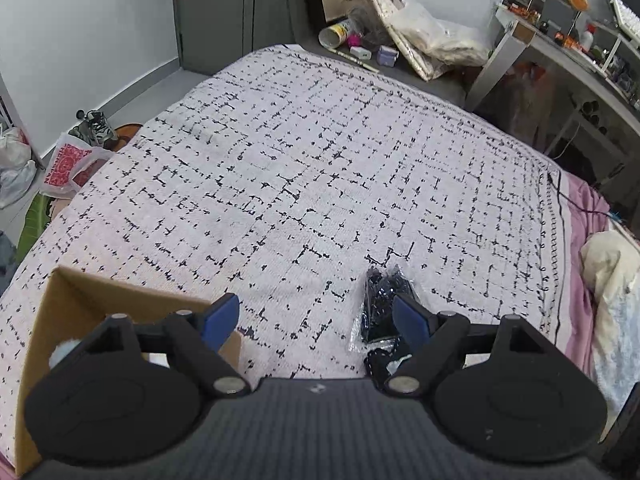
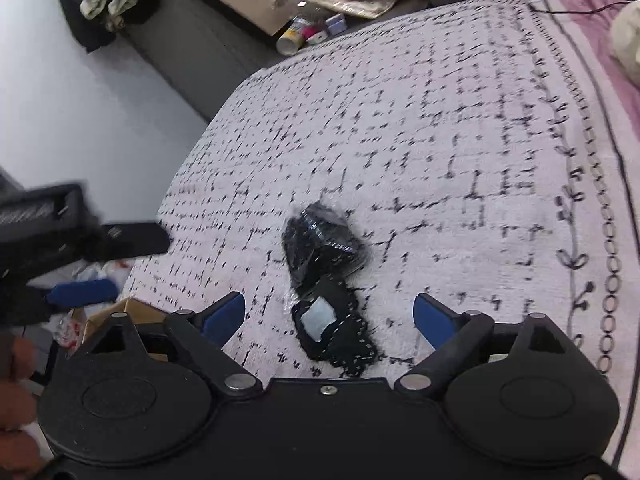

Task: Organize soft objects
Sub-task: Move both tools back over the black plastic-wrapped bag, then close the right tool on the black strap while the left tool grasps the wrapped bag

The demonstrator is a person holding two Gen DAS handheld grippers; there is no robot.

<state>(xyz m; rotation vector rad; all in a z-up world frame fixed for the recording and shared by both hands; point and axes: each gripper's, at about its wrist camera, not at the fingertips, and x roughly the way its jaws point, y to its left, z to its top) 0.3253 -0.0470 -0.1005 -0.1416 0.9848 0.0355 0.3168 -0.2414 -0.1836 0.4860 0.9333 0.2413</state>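
Note:
A black soft item in a clear plastic bag [image 2: 324,240] lies on the white, black-flecked bedspread [image 2: 440,140]. Just below it is a second black piece with a white label and a dotted edge [image 2: 340,340]. My right gripper [image 2: 330,300] hovers over this pair, open, with the fingers wide on either side and not touching. In the left wrist view the bagged black item [image 1: 380,300] sits by the right finger of my left gripper [image 1: 316,304], which is open and holds nothing. An open cardboard box [image 1: 80,292] stands under its left finger, with something white and fluffy [image 1: 64,350] inside.
The floor beyond the bed's far edge holds bags, a tube and small boxes [image 1: 360,40]. A cluttered desk [image 1: 560,40] stands at right, with plastic bags and shoes [image 1: 72,152] at left. A pale pillow [image 1: 612,264] lies on the pink sheet. A hand [image 2: 16,400] shows at lower left.

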